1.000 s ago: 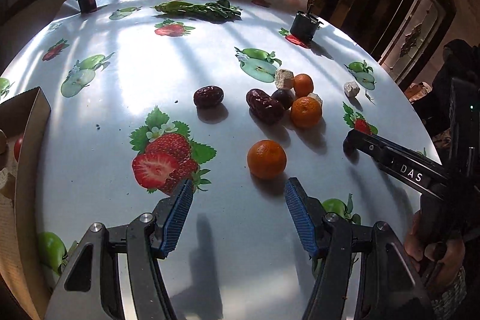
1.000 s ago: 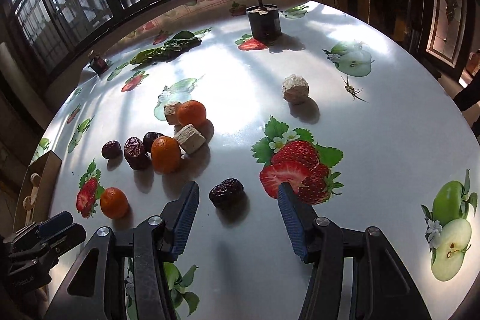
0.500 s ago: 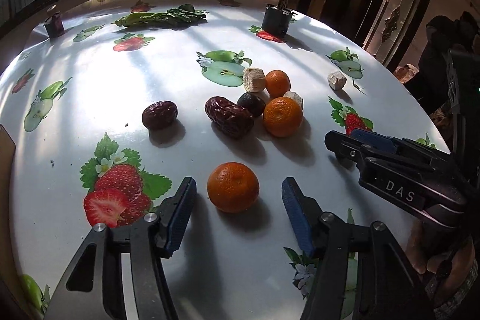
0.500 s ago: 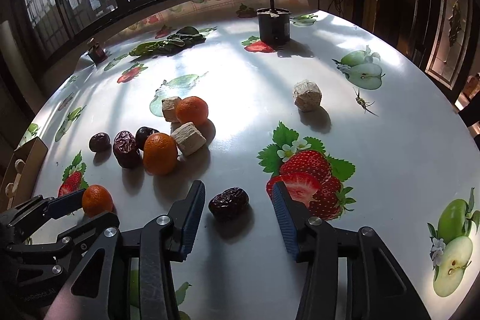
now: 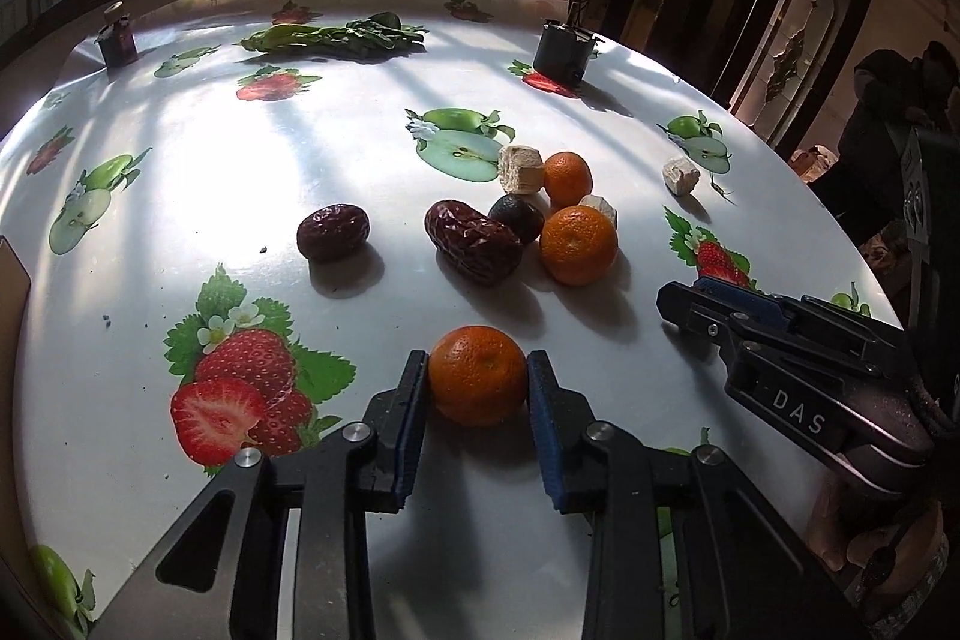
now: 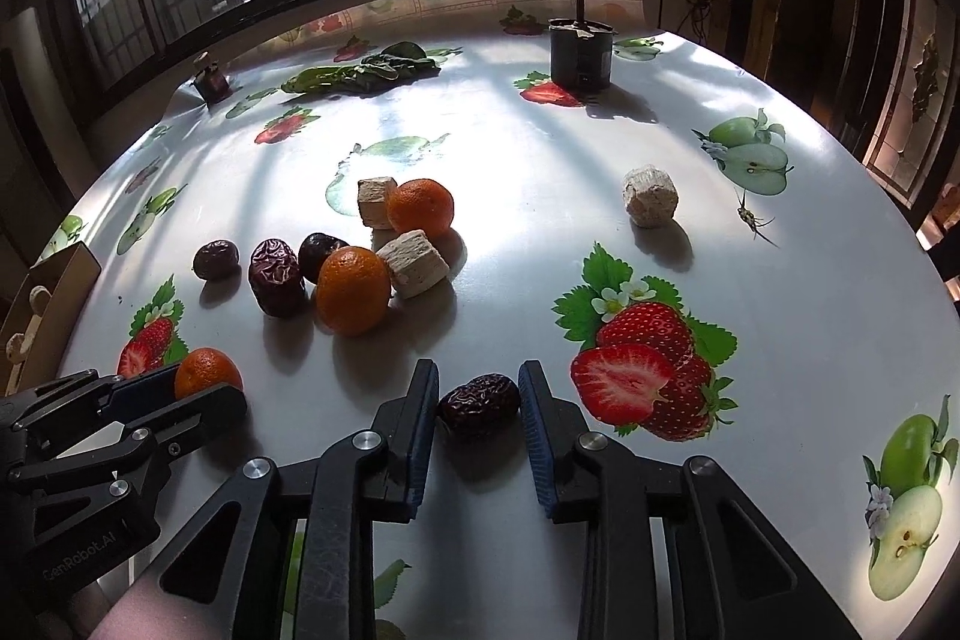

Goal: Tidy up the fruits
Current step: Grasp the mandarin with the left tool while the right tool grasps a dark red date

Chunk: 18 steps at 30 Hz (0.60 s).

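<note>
My left gripper is shut on a small orange that rests on the table; its blue pads touch both sides. It also shows in the right wrist view. My right gripper is closed around a dark red date, pads touching its ends. Farther out lie two more oranges, a large date, a lone date, a dark fruit and pale cubes.
A cardboard box stands at the table's left edge. A pale chunk lies alone at right. A dark can, leafy greens and a small jar stand at the far side. The round table edge curves right.
Both grippers moved forward and closed: the left around the near orange, the right around the near date. Both were open a second ago.
</note>
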Each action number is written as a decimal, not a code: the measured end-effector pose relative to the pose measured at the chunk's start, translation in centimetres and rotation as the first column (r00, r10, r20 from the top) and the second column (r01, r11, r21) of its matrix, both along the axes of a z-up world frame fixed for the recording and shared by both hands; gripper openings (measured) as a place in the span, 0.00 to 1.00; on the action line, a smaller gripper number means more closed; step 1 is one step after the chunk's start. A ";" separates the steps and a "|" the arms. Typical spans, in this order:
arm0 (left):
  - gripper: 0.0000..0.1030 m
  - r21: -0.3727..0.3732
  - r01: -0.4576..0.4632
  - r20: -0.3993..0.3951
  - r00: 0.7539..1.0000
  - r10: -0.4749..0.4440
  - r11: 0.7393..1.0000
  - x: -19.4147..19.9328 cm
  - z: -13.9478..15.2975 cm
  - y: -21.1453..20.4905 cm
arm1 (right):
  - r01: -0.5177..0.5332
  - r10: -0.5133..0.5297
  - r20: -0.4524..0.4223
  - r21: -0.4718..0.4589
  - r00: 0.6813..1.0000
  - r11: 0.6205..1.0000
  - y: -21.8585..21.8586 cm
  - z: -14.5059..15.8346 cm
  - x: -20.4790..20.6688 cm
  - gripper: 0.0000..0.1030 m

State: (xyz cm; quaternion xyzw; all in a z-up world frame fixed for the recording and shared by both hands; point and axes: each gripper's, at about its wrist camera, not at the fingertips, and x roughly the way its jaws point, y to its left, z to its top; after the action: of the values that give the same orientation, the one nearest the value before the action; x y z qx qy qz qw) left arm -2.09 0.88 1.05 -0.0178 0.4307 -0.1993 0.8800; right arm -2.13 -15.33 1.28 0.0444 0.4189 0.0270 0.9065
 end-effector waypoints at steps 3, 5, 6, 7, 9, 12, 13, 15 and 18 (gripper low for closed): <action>0.30 -0.018 -0.008 -0.004 1.000 0.008 1.000 0.2 0.0 0.3 | 0.008 -0.008 0.003 0.006 1.000 1.000 -0.1 0.0 0.0 0.28; 0.30 -0.029 -0.022 -0.004 1.000 0.022 0.999 0.2 0.0 0.6 | 0.018 -0.018 0.010 0.015 1.000 1.000 -0.3 0.1 -0.1 0.28; 0.30 -0.035 -0.029 -0.005 1.000 0.029 0.999 0.1 0.1 0.8 | 0.025 -0.025 0.011 0.021 1.000 0.999 -0.5 0.1 -0.2 0.28; 0.30 -0.042 -0.038 -0.007 0.999 0.038 0.998 0.1 0.1 1.0 | 0.035 -0.035 0.010 0.029 0.999 0.999 -0.7 0.1 -0.2 0.28; 0.30 -0.059 -0.050 -0.010 0.999 0.050 0.997 -0.1 0.2 1.4 | 0.053 -0.053 0.004 0.047 0.999 0.998 -1.1 0.0 -0.2 0.28; 0.30 -0.098 -0.080 -0.026 0.997 0.078 0.992 -1.0 1.0 2.6 | 0.070 -0.070 0.002 0.062 0.998 0.996 -1.5 0.0 -0.2 0.28; 0.30 -0.132 -0.086 -0.036 0.996 0.082 0.988 -1.6 1.5 3.4 | 0.079 -0.079 0.001 0.056 0.997 0.995 -1.6 0.1 -0.3 0.28; 0.30 -0.184 -0.085 -0.034 0.996 0.081 0.979 -3.2 2.6 4.8 | 0.077 -0.077 -0.006 0.054 0.997 0.996 -1.4 0.2 -0.8 0.28; 0.30 -0.217 -0.099 -0.020 0.995 0.097 0.971 -5.4 4.3 7.2 | 0.050 -0.050 0.001 0.044 0.999 0.998 -0.4 1.0 -2.1 0.28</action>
State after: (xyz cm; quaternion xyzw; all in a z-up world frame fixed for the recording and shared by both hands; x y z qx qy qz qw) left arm -7.54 8.11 5.30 -0.1363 0.4091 -0.2016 0.8795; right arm -4.24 -15.69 2.28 0.0746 0.4162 0.0135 0.9061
